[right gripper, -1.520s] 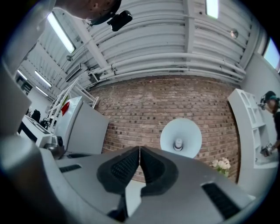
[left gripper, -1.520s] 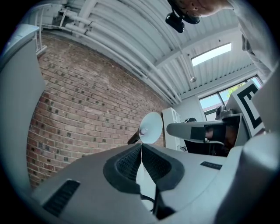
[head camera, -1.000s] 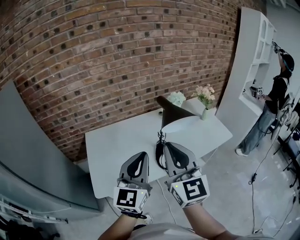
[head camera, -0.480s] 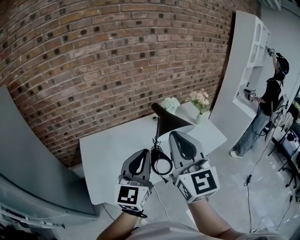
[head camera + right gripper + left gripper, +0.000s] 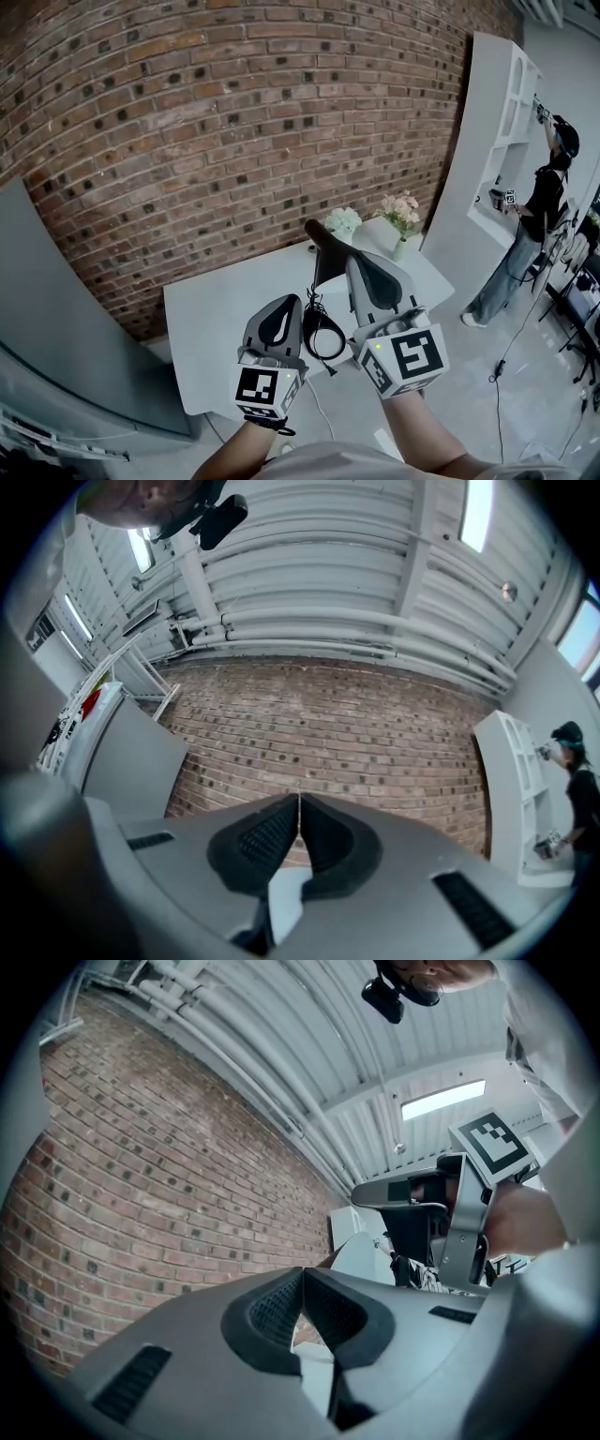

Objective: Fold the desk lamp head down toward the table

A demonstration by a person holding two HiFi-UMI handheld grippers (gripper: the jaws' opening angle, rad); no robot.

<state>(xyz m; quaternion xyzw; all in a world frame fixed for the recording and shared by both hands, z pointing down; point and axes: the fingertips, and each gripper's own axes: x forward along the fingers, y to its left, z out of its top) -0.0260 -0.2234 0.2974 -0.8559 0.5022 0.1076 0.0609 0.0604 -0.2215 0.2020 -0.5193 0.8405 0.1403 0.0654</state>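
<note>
As the right gripper (image 5: 356, 262) comes up and forward from the near edge of the table (image 5: 220, 314), its tip now lies over the lower side of the lamp head (image 5: 325, 253) in the head view; a second ago it sat level with the left gripper (image 5: 292, 306), short of the lamp. Whether it touches the head yet cannot be told. Its fingers are pressed together with nothing between them, as its own view shows against the brick wall (image 5: 375, 752). The left gripper has barely shifted. It hangs low by the coiled cord (image 5: 323, 335) near the table's front edge, fingers likewise together and empty.

The lamp stands toward the middle of the table, its head up and slanted, not yet folded. Behind it, at the far right corner, are flowers (image 5: 400, 210). The rise of the right gripper looks like the approach for a push with shut fingers, so the fold itself is probably about to start.
</note>
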